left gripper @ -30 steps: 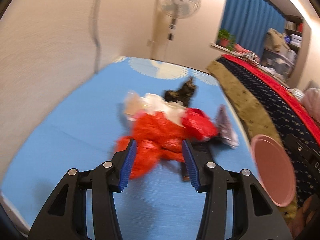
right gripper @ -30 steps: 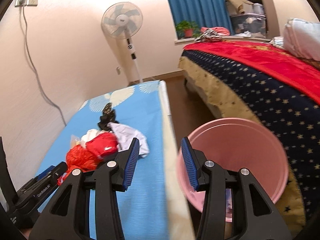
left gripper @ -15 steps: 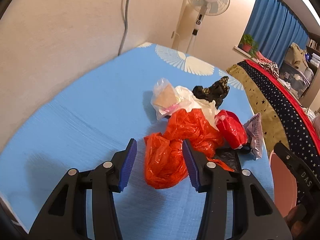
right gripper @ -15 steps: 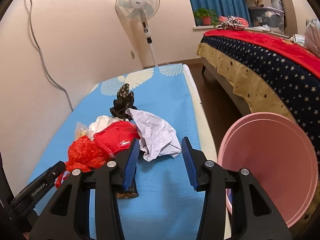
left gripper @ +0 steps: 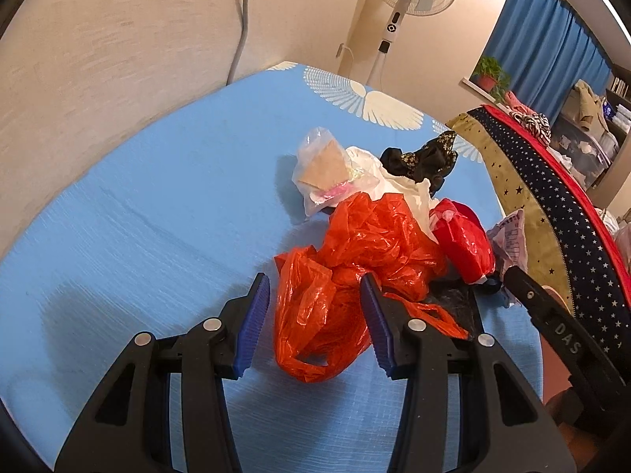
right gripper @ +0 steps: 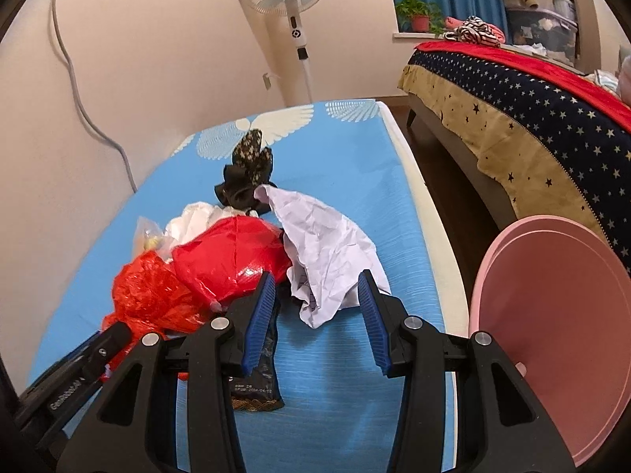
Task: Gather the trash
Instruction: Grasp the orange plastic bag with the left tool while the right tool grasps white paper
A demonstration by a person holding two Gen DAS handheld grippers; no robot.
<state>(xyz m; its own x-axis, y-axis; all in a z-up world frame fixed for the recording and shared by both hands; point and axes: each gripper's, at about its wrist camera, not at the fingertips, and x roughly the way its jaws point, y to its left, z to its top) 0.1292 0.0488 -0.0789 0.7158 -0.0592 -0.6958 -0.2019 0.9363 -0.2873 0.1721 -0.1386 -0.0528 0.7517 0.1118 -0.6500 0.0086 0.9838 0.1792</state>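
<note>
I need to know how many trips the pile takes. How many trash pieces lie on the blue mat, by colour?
Orange-red plastic bag: 1
Red bag: 1
White crumpled paper: 1
Clear bag: 1
White plastic: 1
Black wrappers: 2
Total: 7

White letters "DAS" stand on the black arm of the right gripper [left gripper: 568,339] seen from the left wrist. "GenRobot.AI" runs along the left gripper [right gripper: 67,392] in the right wrist view. A dark wrapper [right gripper: 256,374] carries small print, seemingly a date, too small to read surely.
</note>
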